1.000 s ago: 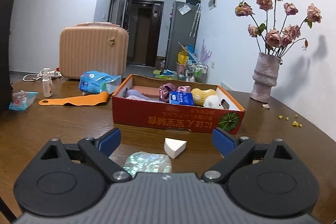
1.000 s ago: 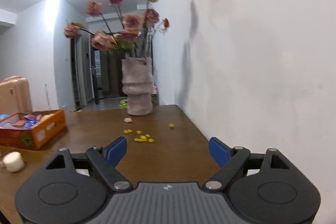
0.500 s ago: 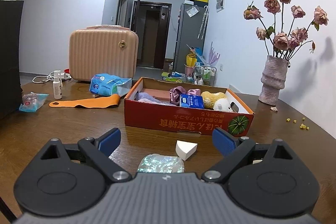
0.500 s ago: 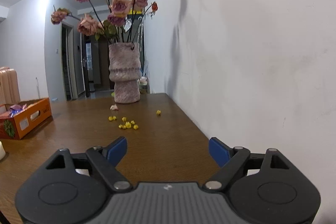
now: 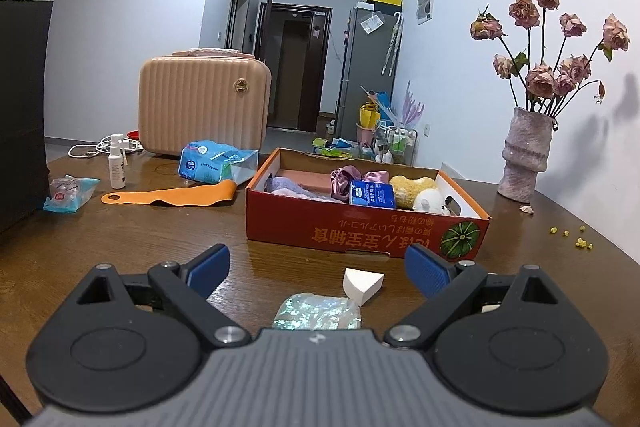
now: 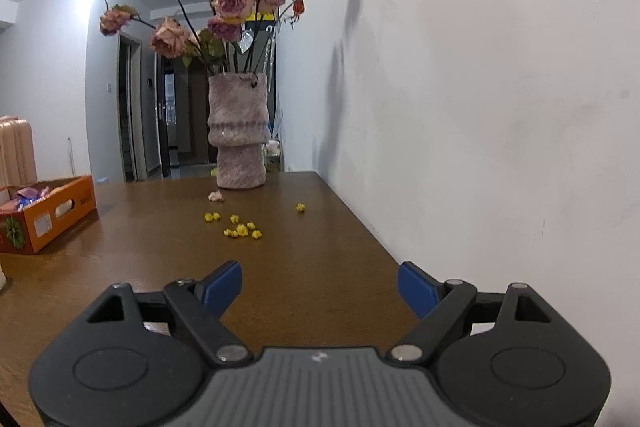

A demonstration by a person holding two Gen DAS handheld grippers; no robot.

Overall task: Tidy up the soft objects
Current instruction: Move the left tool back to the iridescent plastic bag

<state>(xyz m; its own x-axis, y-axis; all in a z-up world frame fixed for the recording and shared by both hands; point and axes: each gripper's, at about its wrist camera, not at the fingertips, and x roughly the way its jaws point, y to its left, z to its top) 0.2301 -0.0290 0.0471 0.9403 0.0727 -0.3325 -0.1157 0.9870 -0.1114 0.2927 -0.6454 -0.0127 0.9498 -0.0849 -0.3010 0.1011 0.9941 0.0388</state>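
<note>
A red cardboard box (image 5: 360, 233) sits mid-table holding soft items: a purple cloth, a pink scrunchie, a blue tissue pack (image 5: 372, 194) and a yellow-white plush (image 5: 420, 191). In front of it lie a white wedge sponge (image 5: 362, 282) and an iridescent pouch (image 5: 318, 313), both between the wide blue fingertips of my left gripper (image 5: 318, 271), which is open and touches neither. My right gripper (image 6: 320, 287) is open over bare wood with nothing between its fingers; the box (image 6: 44, 217) shows at its far left.
A vase of dried roses (image 6: 240, 135) stands by the white wall on the right, with yellow petals (image 6: 240, 227) scattered before it. Behind the box are a beige suitcase (image 5: 202, 103), a blue wipes pack (image 5: 212, 167), an orange strap (image 5: 172, 195), a spray bottle (image 5: 117, 167) and a dark bag (image 5: 20, 107).
The left wrist view has swung slightly left, so the box and sponge sit further right. The right wrist view has turned right, pushing the box and a white object toward its left edge.
</note>
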